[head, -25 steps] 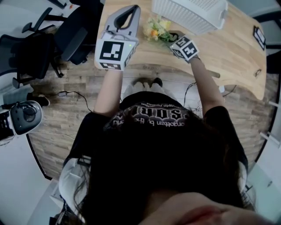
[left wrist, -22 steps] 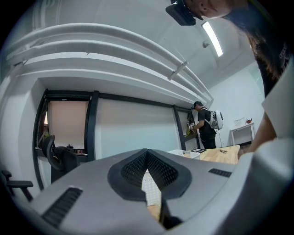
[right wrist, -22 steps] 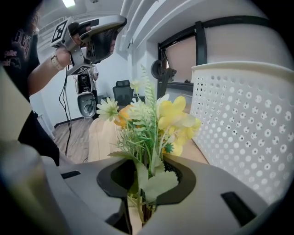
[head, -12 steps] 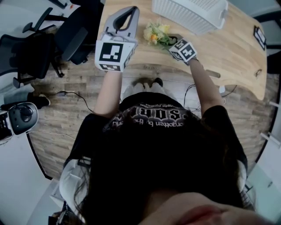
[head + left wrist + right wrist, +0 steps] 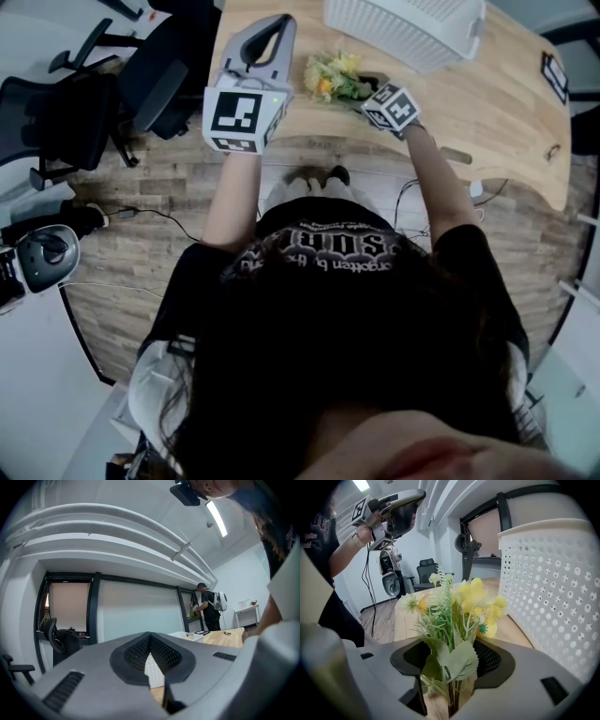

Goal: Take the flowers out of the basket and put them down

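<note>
Wooden tabletop [image 5: 487,112] bears a white basket [image 5: 553,583], just right of the right hand-held gripper [image 5: 451,677]. Its jaws have just been opening and sit slack around the flowers [image 5: 473,597], which lie ahead of it, outside the basket. The left hand-held gripper [image 5: 150,637] is closed and empty. This looks like the release step; next, withdraw without snagging the stems.

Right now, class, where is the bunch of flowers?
The flowers rest on the wooden table, just left of the white basket in the right gripper view, stems between the right gripper's fingers, which have just been opening.
</note>
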